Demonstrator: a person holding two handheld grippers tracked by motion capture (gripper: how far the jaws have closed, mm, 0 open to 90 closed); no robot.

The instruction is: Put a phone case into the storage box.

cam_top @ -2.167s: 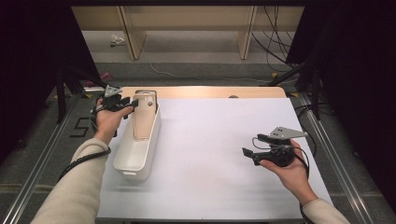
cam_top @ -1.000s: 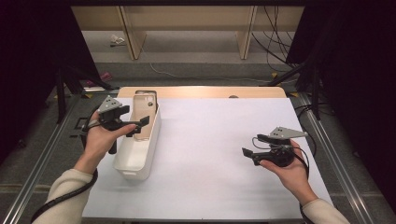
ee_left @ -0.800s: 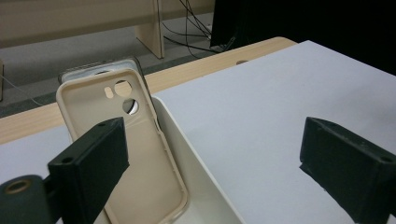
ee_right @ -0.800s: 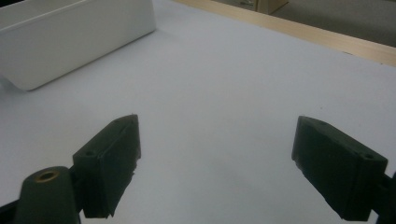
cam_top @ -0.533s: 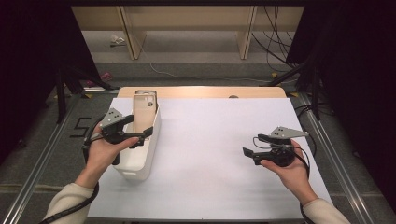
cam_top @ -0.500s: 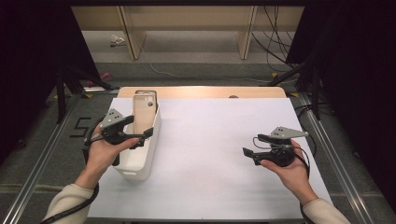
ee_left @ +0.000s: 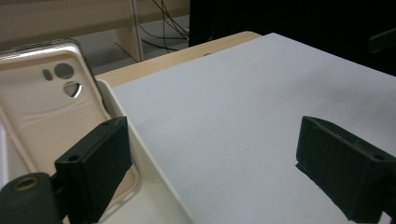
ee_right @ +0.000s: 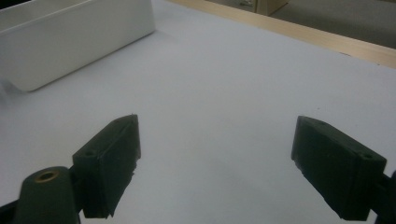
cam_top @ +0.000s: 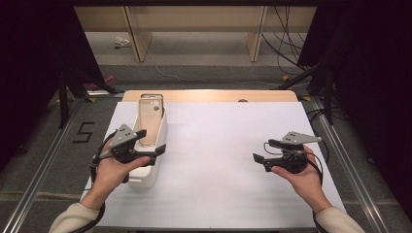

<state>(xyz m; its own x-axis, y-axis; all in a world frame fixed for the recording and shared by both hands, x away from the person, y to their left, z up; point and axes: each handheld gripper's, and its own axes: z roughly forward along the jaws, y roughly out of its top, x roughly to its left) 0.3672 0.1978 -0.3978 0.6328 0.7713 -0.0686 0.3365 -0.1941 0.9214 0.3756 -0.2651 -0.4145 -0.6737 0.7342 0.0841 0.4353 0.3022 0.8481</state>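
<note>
Left claw (cam_top: pixel 151 141): left of centre in the high view, held in a hand (cam_top: pixel 112 169) that comes in from the lower left; its jaws stand wide apart with nothing between them.
Left claw, own view (ee_left: pixel 212 175): one jaw at the lower left of the frame sits over the bin's near wall, the other at the lower right sits over the bare white desk.
Bin (cam_top: pixel 145 174): a long white container on the left side of the desk, running from mid-frame toward the lower left in the high view; the left claw is over its near half.
Case (cam_top: pixel 150 120): a beige phone case with camera cut-outs, lying tilted in the bin with its top end propped on the far rim, above the left claw in the high view.
Case and left claw: in the left gripper view the case (ee_left: pixel 56 112) takes the upper left of the frame, just beyond the left jaw; whether they touch I cannot tell.
Right claw (cam_top: pixel 263 157): right of centre in the high view, well apart from the bin; jaws spread wide, empty.
Right claw, own view (ee_right: pixel 215 175): both jaws over bare desk, with the bin (ee_right: pixel 70 39) at the upper left of the frame.
Desk (cam_top: pixel 228 141): white top with a wooden far edge.
</note>
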